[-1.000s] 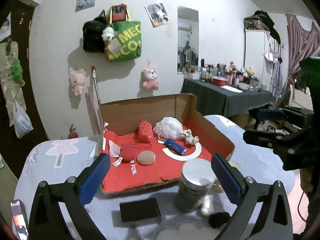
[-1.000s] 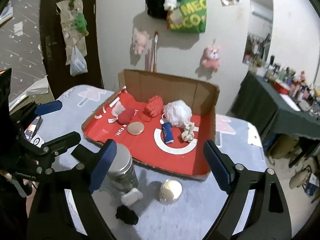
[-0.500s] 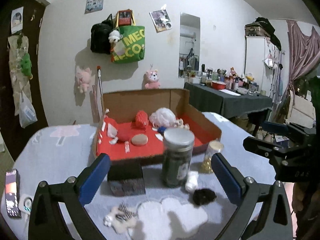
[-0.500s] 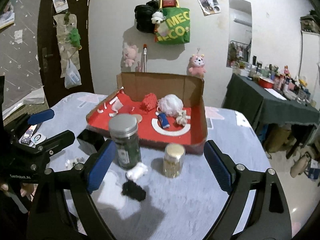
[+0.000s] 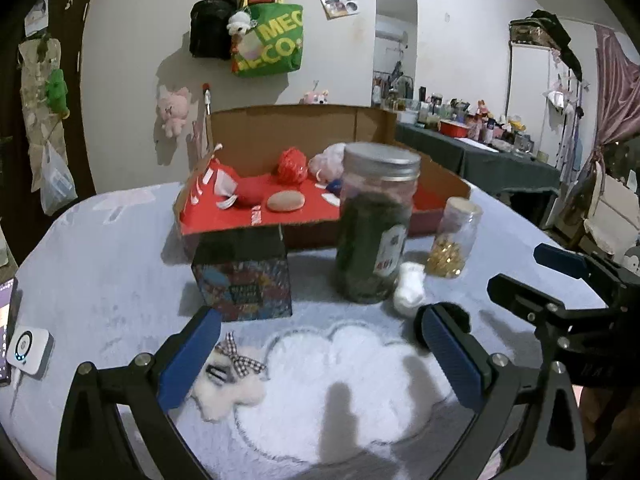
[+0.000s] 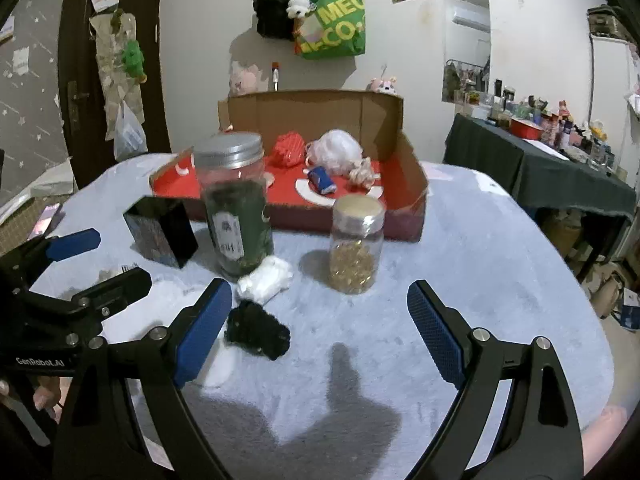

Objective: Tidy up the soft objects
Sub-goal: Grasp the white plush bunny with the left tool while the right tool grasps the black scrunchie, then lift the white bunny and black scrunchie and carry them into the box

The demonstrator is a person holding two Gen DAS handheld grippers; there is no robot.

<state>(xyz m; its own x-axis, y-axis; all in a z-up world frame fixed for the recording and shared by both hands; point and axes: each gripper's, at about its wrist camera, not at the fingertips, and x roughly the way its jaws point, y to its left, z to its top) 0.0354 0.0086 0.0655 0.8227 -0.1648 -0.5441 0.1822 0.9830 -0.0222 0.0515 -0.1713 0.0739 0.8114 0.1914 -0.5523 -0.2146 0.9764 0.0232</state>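
Observation:
A red-lined cardboard box (image 5: 440, 188) (image 6: 412, 168) at the table's far side holds a red knit piece (image 5: 292, 166) (image 6: 289, 148), a white mesh puff (image 6: 338, 150), a red pouch (image 5: 250, 192), a tan pad (image 5: 286, 201) and a blue roll (image 6: 322, 179). On the cloth in front lie a white fluffy piece with a checked bow (image 5: 230, 376), a white soft lump (image 5: 409, 289) (image 6: 266, 279) and a black fuzzy lump (image 6: 258, 330) (image 5: 454, 312). My left gripper (image 5: 316, 354) stands open over the white cloud mat (image 5: 344, 376). My right gripper (image 6: 320, 332) is open, the black lump by its left finger.
A tall dark-filled jar with a metal lid (image 5: 374, 224) (image 6: 236, 204), a small jar of yellow capsules (image 5: 454, 236) (image 6: 356, 240) and a dark printed box (image 5: 244, 272) (image 6: 160, 230) stand before the cardboard box. A white gadget (image 5: 28, 350) lies at the table's left edge.
Both grippers have sunk toward the table and drawn back; the jars, dark box and soft pieces now loom larger and the box is seen from a lower angle. Jaws stay open.

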